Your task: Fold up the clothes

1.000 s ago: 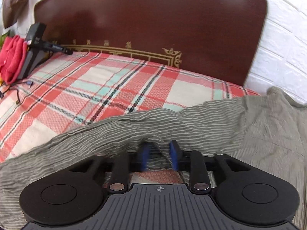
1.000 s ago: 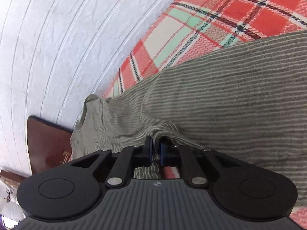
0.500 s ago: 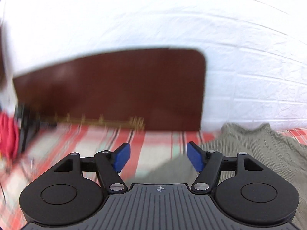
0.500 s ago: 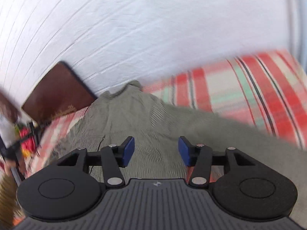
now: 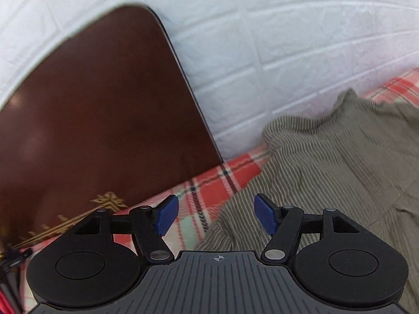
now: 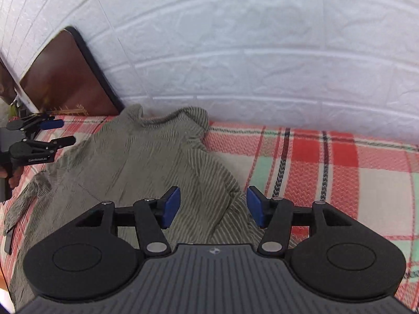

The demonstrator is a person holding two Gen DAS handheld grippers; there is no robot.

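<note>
The striped grey-green garment (image 6: pixel 136 162) lies spread on the bed (image 6: pixel 327 162), its far end bunched against the white brick wall (image 6: pixel 262 52) near the corner where the dark wooden headboard (image 5: pixel 99 117) meets that wall. Its long axis runs from that wall edge toward the near side of the bed, where both claws hang over it. The left claw (image 5: pixel 216 216) is spread wide with nothing between its blue pads; the garment's edge lies just below and to its right, with checked blanket showing under its left pad. The right claw (image 6: pixel 213 206) is likewise released and empty, over the garment's right-hand edge (image 6: pixel 230 196), where a flap slopes down onto the blanket. In the right wrist view the left claw (image 6: pixel 48 136) shows at the garment's opposite side, near the headboard. So each claw is nearest its own side edge. Whether the cloth is laid flat for a fold or already doubled over, I cannot tell.
</note>
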